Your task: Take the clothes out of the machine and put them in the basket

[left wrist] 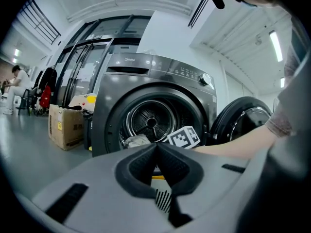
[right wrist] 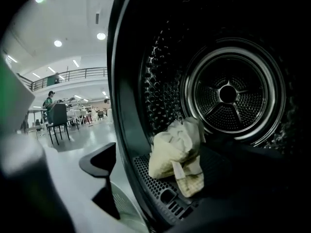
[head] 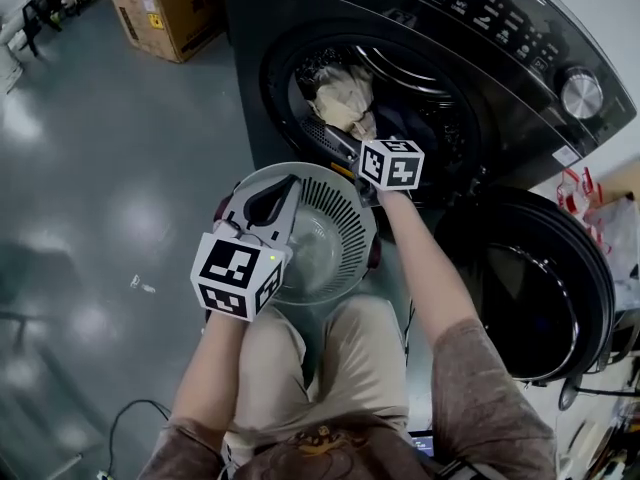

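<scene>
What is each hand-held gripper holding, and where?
The right hand-held gripper is open and empty, short of the beige cloth. The left hand-held gripper is shut over the basket; whether it pinches the rim can't be told.

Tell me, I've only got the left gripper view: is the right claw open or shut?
Observer: Open. In its own view the right claw stands wide, with nothing between its jaws.
Operator: Has it got that pale cloth yet?
Observer: No. The cloth lies just inside the drum mouth, ahead of the claw and clear of both jaws.
Operator: Anything in the basket?
Observer: The head view shows the basket under the left claw. The part of its inside that shows holds no clothes.
</scene>
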A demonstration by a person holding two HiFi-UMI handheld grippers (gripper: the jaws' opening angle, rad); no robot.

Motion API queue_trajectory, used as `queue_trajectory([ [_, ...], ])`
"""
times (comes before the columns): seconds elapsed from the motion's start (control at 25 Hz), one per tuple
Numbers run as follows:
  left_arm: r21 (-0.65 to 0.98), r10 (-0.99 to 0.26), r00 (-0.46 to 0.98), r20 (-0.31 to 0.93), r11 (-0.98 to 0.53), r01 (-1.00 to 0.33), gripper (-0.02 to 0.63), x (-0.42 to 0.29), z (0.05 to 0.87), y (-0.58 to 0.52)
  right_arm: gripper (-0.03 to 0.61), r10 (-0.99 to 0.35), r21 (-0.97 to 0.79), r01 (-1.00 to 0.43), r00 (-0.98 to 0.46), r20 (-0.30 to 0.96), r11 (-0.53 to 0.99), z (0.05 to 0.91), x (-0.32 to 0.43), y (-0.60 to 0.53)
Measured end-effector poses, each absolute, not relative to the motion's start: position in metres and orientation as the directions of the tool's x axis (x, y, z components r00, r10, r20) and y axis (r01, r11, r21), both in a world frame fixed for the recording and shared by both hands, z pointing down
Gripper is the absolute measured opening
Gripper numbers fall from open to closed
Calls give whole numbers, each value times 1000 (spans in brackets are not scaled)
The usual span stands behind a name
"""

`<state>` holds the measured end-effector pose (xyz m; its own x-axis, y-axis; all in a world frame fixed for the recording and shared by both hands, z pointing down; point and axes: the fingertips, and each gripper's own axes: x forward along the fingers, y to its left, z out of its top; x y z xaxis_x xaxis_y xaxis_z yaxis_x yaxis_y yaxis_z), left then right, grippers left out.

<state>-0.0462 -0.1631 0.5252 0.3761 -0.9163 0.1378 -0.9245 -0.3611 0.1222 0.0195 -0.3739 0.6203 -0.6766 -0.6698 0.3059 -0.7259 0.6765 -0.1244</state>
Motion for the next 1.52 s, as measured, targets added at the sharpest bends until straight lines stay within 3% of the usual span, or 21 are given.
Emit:
queue_trajectory([
  [0.52,170,-906,391,164,-364,-916,6,-53,537,-167,461,-658,28,-738,-583,476,674,674,2,-421],
  [0.72,201,-904,396,164,-362,-910,6,-57,539,-170,342,-678,85,-749,-538,501,657,677,4,-426],
  [0.92,209,-902,396,169,-360,-909,6,-56,542,-169,131,-685,77,-754,-543,486,652,670,12,-424],
  [1.04,204,-899,400,177,-364,-909,8,-54,544,-166,76,-677,74,-743,-558,479,665,664,15,-414],
  [1.52,183,-916,351,192,-318,-930,8,-57,549,-164,51,-597,48,-644,-676,432,764,621,25,-312],
])
